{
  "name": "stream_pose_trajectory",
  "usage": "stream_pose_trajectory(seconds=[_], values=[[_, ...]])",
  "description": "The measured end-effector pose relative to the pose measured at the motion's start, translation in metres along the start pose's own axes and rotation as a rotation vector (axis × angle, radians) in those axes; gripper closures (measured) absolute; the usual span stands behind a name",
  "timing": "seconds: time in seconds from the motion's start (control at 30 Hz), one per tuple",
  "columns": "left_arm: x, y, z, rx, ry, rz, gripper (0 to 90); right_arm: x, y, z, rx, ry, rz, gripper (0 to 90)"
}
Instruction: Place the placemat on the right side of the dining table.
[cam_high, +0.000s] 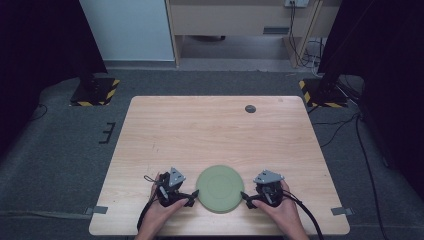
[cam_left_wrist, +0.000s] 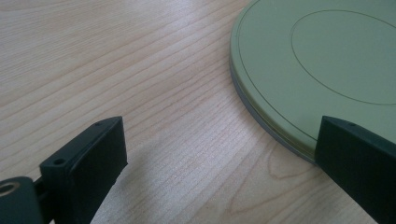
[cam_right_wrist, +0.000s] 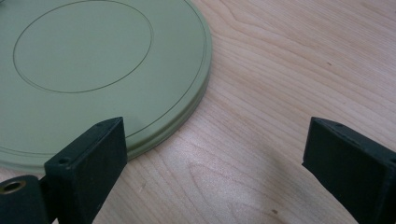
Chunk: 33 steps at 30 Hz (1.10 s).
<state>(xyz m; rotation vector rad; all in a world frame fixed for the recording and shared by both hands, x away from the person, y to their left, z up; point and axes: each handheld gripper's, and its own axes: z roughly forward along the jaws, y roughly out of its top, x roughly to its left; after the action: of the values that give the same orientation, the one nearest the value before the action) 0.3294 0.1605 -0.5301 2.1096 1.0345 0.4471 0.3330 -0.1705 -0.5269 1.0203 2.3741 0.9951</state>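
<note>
disc (cam_high: 219, 189): pale green, round, flat on the table (cam_high: 210, 130), near the table's front edge and midway between my two hands; my landmark for everything below.
why it lies so: centred before me, so i judge each side can be reached evenly for a two-sided grip on the rim.
left gripper (cam_high: 190, 199): just left of the disc, jaws spread wide; in the left gripper view (cam_left_wrist: 219, 154) one jaw is over bare wood, the other over the disc's rim.
right gripper (cam_high: 248, 200): just right of the disc, jaws likewise spread; in the right gripper view (cam_right_wrist: 215, 154) one jaw overlaps the disc's edge, the other is over wood.
contact: neither gripper pinches anything; whether a jaw touches the rim i cannot tell.
hand pose: both my hands low at the table's front, grippers angled inward toward the disc, mirrored.
grey cap (cam_high: 250, 108): far beyond the disc, well apart.
</note>
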Motion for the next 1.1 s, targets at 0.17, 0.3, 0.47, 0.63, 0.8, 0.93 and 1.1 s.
stream_pose_trajectory(seconds=[0.17, 0.3, 0.47, 0.63, 0.8, 0.93, 1.1], values=[[0.0001, 0.0007, 0.001, -0.002, 0.008, -0.005, 1.9, -0.0008, 0.0007, 0.0008, -0.002, -0.014, 0.006, 6.1], [0.0003, 0.0009, 0.0012, -0.002, 0.009, -0.007, 2.0, -0.0016, 0.0006, 0.0012, -0.004, -0.019, 0.014, 6.3], [0.0004, 0.0006, -0.0009, -0.006, -0.001, -0.009, 2.9, 0.0002, -0.0004, -0.0005, -0.008, -0.007, 0.006, 7.8], [-0.001, 0.0007, -0.0015, -0.01, -0.008, -0.004, 3.0, 0.0016, -0.0009, -0.0011, -0.005, -0.003, -0.003, 7.9], [-0.0014, 0.0012, 0.0004, -0.003, -0.001, -0.003, 1.6, 0.0027, 0.0003, -0.0006, -0.001, -0.019, -0.009, 6.7], [-0.0013, 0.0017, 0.0013, -0.007, 0.006, -0.007, 1.6, 0.0017, 0.0012, 0.0005, -0.001, -0.03, -0.005, 6.3], [-0.0005, 0.0025, 0.0029, -0.009, 0.013, -0.015, 1.3, 0.0004, 0.0025, 0.002, -0.002, -0.047, 0.009, 6.2]])
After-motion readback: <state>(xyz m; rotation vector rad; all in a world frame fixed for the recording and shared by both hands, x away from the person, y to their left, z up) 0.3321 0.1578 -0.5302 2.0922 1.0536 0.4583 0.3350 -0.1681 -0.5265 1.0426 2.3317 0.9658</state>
